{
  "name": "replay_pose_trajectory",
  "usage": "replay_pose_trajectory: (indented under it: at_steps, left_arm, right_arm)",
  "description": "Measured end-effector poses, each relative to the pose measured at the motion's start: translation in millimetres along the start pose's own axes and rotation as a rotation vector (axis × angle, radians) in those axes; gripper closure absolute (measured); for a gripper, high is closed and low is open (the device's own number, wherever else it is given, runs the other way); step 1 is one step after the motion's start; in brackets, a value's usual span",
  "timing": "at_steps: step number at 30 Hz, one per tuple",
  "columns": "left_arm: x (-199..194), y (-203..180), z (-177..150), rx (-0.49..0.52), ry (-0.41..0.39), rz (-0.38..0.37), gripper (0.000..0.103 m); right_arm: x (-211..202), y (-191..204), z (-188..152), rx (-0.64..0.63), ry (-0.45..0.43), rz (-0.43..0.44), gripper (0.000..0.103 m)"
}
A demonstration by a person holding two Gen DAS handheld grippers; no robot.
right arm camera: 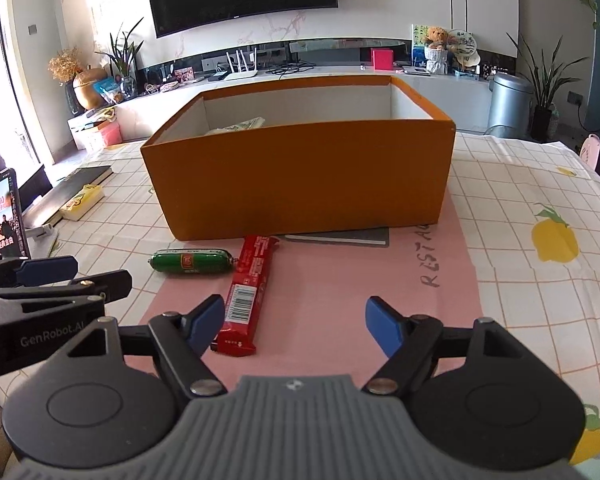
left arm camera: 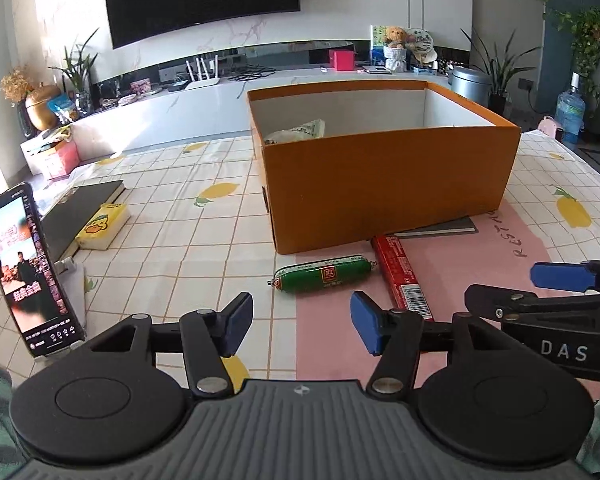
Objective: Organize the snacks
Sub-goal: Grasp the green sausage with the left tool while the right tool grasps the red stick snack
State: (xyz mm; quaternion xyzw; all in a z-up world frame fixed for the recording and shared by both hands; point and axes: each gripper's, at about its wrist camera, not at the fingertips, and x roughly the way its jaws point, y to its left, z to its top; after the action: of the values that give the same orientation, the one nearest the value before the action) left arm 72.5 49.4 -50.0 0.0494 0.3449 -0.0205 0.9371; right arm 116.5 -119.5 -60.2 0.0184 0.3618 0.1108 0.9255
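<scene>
**Two open grippers before the snack box**

On the lemon-print tablecloth (right arm camera: 520,184) stands an orange cardboard box (right arm camera: 300,176), open at the top; a pale wrapped snack (right arm camera: 240,125) lies inside against its far left corner. Just in front of the box, on a pink mat (right arm camera: 332,280), a green sausage (right arm camera: 192,261) lies crosswise, its right end close to a red snack bar (right arm camera: 250,284) that runs lengthwise toward the camera. A dark flat booklet (right arm camera: 340,237) sticks out from under the box's front edge, beside the bar's far end. The left gripper (left arm camera: 302,326) hovers above the table near the sausage, fingers apart and holding nothing. The right gripper (right arm camera: 296,326) hovers over the mat, fingers likewise spread and empty, its left pad beside the near end of the red bar. At the far left, a phone (left arm camera: 24,268) stands propped upright, near a black book (left arm camera: 84,208) bearing a yellow pack (left arm camera: 102,226).
</scene>
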Motion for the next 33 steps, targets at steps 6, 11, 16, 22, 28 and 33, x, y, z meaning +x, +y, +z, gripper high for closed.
replay_pose_trajectory:
  at_steps: [6,11,16,22,28,33]
  left_arm:
    - [20,0,10,0.133,0.011,-0.049,0.038]
    - [41,10,16,0.180,0.036,-0.112,0.038]
    - [65,19,16,0.237,0.063,-0.160,0.038]
    - [83,25,17,0.300,0.075,-0.210,0.038]
    - [96,24,17,0.318,0.107,-0.268,0.038]
    - [89,16,15,0.291,0.122,-0.267,0.046]
  right_arm:
    - [18,13,8,-0.033,0.015,0.020,0.047]
    - [36,21,14,-0.052,0.029,0.020,0.056]
    - [53,28,16,-0.058,0.059,0.043,0.063]
    - [71,34,15,-0.062,0.088,0.047,0.063]
    - [77,28,14,-0.039,0.111,0.053,0.080]
    - [72,23,13,-0.046,0.112,0.036,0.081]
